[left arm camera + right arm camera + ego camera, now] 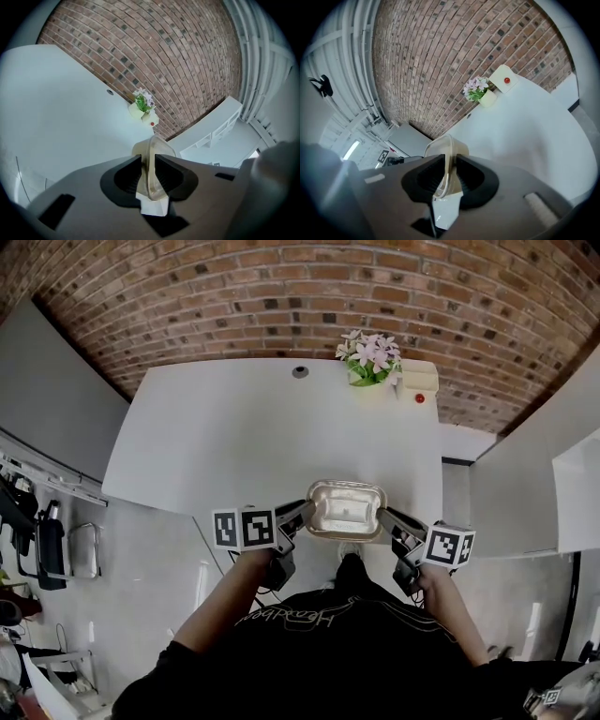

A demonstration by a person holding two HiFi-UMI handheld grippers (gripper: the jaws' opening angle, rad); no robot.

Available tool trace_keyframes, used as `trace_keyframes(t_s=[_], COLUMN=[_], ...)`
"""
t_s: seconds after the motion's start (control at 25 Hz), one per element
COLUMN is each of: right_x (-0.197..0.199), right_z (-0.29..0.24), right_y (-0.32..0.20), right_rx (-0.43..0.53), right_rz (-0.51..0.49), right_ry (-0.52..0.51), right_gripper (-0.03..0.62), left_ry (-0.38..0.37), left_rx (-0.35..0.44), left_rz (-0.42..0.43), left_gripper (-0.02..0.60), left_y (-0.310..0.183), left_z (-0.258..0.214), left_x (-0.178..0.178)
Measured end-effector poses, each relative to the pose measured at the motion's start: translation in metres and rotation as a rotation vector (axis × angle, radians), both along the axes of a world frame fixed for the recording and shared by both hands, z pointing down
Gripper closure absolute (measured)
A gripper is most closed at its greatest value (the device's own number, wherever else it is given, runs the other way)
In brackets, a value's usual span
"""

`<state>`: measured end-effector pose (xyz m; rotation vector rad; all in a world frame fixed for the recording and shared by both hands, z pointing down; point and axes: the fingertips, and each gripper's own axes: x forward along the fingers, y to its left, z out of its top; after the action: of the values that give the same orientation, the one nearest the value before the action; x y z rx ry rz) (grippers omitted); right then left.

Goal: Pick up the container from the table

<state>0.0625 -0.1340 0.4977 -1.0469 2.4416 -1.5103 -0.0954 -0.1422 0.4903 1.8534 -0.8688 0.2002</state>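
Observation:
A clear plastic container (pixel 346 509) with a pale inside hangs above the near edge of the white table (pixel 234 437), held from both sides. My left gripper (pixel 302 517) is shut on its left rim, and my right gripper (pixel 387 519) is shut on its right rim. In the left gripper view the container's rim (pixel 152 161) stands edge-on between the dark pads, with the left gripper (pixel 148 171) closed around it. In the right gripper view the rim (pixel 446 161) likewise sits pinched in the right gripper (pixel 450 174).
A small pot of pink flowers (pixel 369 359) and a cream box with a red button (pixel 418 383) stand at the table's far edge by the brick wall. A dark round hole (pixel 300 372) lies in the tabletop. White shelving (pixel 525 484) flanks the right side.

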Motion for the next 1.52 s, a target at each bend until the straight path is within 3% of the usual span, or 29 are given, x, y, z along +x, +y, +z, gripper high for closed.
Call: trace_keyframes(t_s=[0.36,0.92,1.12,1.52], right_x=[0.003,0.003,0.005,0.006], right_z=[-0.034,-0.09,-0.092,-0.093], right_y=[0.013,0.022,0.024,0.025], right_rx=[0.074,0.269,0.274,0.272], right_rz=[0.033,0.029,0.041,0.065], right_ry=[-0.025,-0.034,-0.018,0.0], right_gripper=[0.514,0.514,0.514,0.514], left_ry=[0.043,0.077,0.061,0.053], left_rx=[0.082,0.189,0.242,0.239], left_rz=[0.013,0.009,0.017,0.032], left_gripper=[0.488,0.488,0.488,0.488], left_y=[0.01,0.021,0.023,0.023], left_z=[-0.04,-0.082,-0.088,-0.086], left_x=[0.003,0.002,0.004,0.004])
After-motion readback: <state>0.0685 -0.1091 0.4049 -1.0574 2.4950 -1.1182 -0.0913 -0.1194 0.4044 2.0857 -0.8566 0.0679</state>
